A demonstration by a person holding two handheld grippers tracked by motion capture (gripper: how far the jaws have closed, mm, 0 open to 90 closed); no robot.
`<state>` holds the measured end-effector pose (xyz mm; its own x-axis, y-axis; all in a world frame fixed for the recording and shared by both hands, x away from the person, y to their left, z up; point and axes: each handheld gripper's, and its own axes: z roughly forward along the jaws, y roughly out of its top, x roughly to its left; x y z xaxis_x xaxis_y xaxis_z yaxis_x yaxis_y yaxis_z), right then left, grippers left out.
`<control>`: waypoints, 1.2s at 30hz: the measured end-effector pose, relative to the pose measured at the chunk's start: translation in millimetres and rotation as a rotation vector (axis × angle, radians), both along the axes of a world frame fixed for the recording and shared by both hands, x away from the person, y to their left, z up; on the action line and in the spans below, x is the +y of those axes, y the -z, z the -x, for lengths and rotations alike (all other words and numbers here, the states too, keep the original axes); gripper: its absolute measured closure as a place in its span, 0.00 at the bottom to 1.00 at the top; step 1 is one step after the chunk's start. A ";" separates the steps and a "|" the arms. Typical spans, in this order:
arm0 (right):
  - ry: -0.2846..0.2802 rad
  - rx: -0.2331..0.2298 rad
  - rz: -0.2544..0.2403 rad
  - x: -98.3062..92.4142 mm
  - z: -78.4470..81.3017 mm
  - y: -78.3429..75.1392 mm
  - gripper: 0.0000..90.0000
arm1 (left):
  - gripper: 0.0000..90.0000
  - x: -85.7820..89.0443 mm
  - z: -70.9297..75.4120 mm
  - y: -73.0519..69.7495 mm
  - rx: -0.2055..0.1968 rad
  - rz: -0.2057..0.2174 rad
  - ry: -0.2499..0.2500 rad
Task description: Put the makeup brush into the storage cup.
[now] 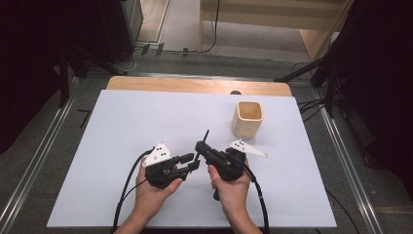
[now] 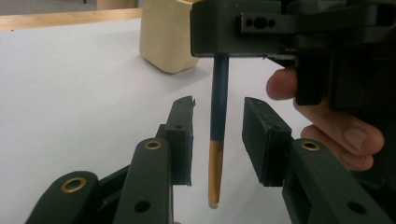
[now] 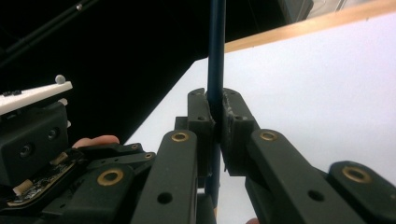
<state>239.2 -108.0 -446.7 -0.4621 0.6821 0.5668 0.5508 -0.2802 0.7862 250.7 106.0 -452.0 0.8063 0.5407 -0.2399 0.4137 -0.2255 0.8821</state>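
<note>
Right gripper (image 3: 215, 116) clamps the dark pencil (image 3: 216, 56), just short of the wooden cup (image 1: 247, 118). Left gripper (image 2: 218, 126) stands parted around it, not touching. Handover looks done; dropping it into the cup remains.

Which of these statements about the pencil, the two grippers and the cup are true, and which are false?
1. The right gripper is shut on the pencil. True.
2. The left gripper clamps the pencil. False: its jaws stand apart, with a gap on each side of the pencil between them.
3. The cup lies on its side. False: it stands upright on the white table, mouth up.
4. The pencil is inside the cup. False: it is held above the table, apart from the cup.
5. The pencil is dark blue with a tan end. True.
</note>
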 end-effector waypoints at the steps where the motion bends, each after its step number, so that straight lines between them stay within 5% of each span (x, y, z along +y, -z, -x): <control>1: 0.000 0.000 0.000 0.0 0.0 0.0 0.94 | 0.72 -1.1 0.2 0.3 -0.003 -0.015 0.001; 7: 0.008 -0.082 0.102 5.3 4.1 -4.2 0.94 | 0.81 -8.7 0.0 5.1 0.002 -0.074 -0.013; 8: 0.005 -0.100 0.119 7.3 5.9 -5.8 0.94 | 0.89 -9.1 -0.1 5.1 0.013 -0.086 -0.010; 13: 0.016 -0.120 0.125 10.5 8.8 -6.8 0.92 | 0.95 -10.1 2.9 3.3 -0.005 -0.093 -0.005; 17: 0.007 -0.086 0.117 13.3 7.1 -4.2 0.85 | 0.95 -7.4 2.3 1.5 -0.015 -0.080 -0.012; 23: -0.010 -0.046 0.098 16.0 5.7 0.8 0.91 | 0.95 -7.2 1.9 2.1 -0.014 -0.083 -0.013; 33: -0.003 -0.046 0.110 16.5 6.2 2.1 0.93 | 0.94 -7.4 1.3 3.5 -0.011 -0.079 -0.011; 35: -0.007 -0.045 0.109 14.9 5.8 1.7 0.93 | 0.91 -7.0 0.1 3.7 0.000 -0.075 -0.008; 36: 0.004 -0.051 0.112 12.3 5.5 0.6 0.93 | 0.82 -6.7 -2.3 4.9 0.019 -0.093 0.009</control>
